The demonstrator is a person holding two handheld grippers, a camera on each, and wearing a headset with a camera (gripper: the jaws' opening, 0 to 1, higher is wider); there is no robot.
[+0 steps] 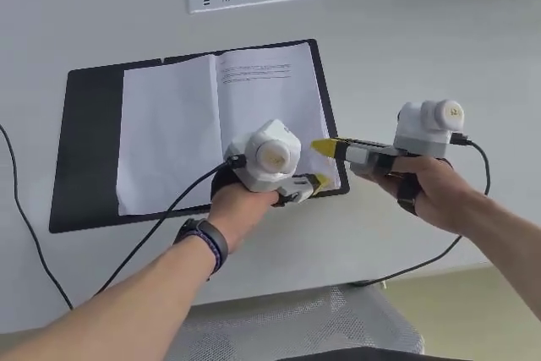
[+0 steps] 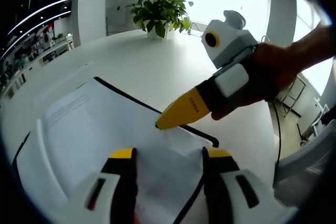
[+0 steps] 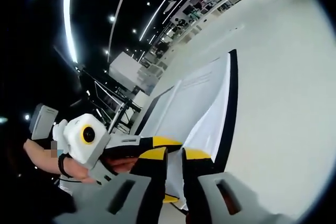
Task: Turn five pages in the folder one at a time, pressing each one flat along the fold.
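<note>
Yellow fingertips (image 2: 122,154) of my left gripper (image 2: 168,156) stand apart, hovering low over the near right corner of the right page (image 1: 270,99). I judge this keeps that corner steady without pinching it. On my right gripper (image 2: 163,124) the 2 tips are drawn together into 1 point that meets the page's outer edge, where a single sheet is easiest to pick off the stack. I cannot tell whether a sheet is caught between them. The folder (image 1: 84,150) lies open and flat on the white table (image 1: 406,57), with white sheets on both sides of the fold (image 1: 215,124). How many of the 5 pages are done I cannot say. Lifting just 1 sheet looks like the step in hand, and the risk is dragging 2 sheets over at once.
</note>
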